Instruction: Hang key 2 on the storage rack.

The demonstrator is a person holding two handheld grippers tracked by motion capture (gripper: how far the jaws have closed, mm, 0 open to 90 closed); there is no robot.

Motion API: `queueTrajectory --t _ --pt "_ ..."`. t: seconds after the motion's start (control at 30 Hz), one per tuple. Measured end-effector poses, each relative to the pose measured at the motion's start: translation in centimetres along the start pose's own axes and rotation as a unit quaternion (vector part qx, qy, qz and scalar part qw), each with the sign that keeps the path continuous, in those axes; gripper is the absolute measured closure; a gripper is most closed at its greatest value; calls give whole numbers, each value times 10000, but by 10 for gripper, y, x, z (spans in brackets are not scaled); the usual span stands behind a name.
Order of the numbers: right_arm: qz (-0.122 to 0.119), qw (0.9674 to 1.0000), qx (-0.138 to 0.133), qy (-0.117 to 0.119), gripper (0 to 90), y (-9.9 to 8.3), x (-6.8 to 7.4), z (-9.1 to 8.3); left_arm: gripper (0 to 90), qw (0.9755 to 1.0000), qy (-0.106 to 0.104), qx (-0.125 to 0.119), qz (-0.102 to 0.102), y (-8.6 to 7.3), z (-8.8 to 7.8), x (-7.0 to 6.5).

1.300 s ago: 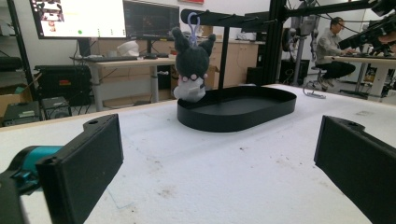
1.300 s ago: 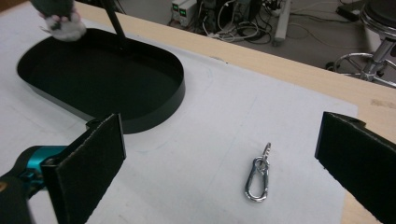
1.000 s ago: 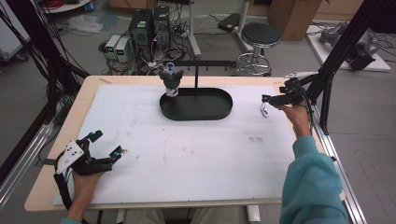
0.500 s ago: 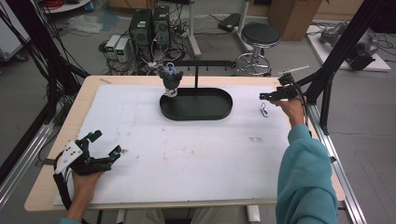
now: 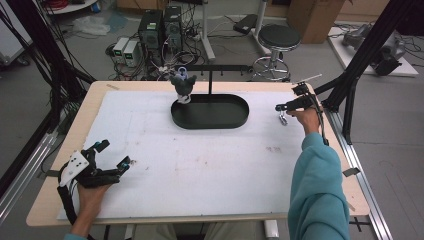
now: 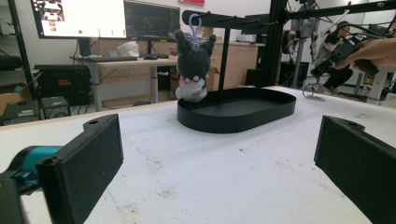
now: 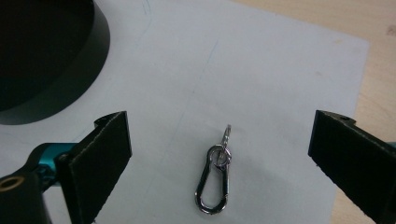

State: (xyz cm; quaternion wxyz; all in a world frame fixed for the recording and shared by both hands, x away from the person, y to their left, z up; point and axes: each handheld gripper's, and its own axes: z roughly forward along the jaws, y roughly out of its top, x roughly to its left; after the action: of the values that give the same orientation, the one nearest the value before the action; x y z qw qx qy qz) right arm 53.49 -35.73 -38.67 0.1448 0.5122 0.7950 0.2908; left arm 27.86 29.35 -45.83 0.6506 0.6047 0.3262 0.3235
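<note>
Lying flat near the white mat's (image 5: 200,165) far right edge, the silver carabiner (image 7: 215,179) has bare mat all round it, with the black oval tray (image 5: 210,111) well off to one side. The right gripper (image 5: 292,106) has dropped closer over the clip since a second ago, its jaws just narrowing slightly yet spread wide, gripping nothing. The left gripper (image 5: 107,157) rests spread and empty at the near left corner. Its own view shows the dark plush toy (image 6: 194,65) at the tray's end.
</note>
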Motion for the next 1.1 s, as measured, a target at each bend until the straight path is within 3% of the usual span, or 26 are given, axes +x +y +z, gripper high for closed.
queueTrajectory --t 0.1,0.33,0.47,0.6,1.1 --pt "-43 9998 166 73 143 -2 -1 5 17 10000 -4 8 9 0 0 0" --pt "33 9996 264 85 188 -3 -2 15 17 10000 -7 -2 1 0 0 0" --pt "189 9992 319 146 345 -5 -5 18 17 10000 -14 4 27 0 0 0" --pt "253 9987 389 211 441 -6 -7 19 17 10000 -5 6 11 0 0 0" --pt "150 9982 571 99 678 -6 -4 22 17 10000 -19 8 39 0 0 -1"
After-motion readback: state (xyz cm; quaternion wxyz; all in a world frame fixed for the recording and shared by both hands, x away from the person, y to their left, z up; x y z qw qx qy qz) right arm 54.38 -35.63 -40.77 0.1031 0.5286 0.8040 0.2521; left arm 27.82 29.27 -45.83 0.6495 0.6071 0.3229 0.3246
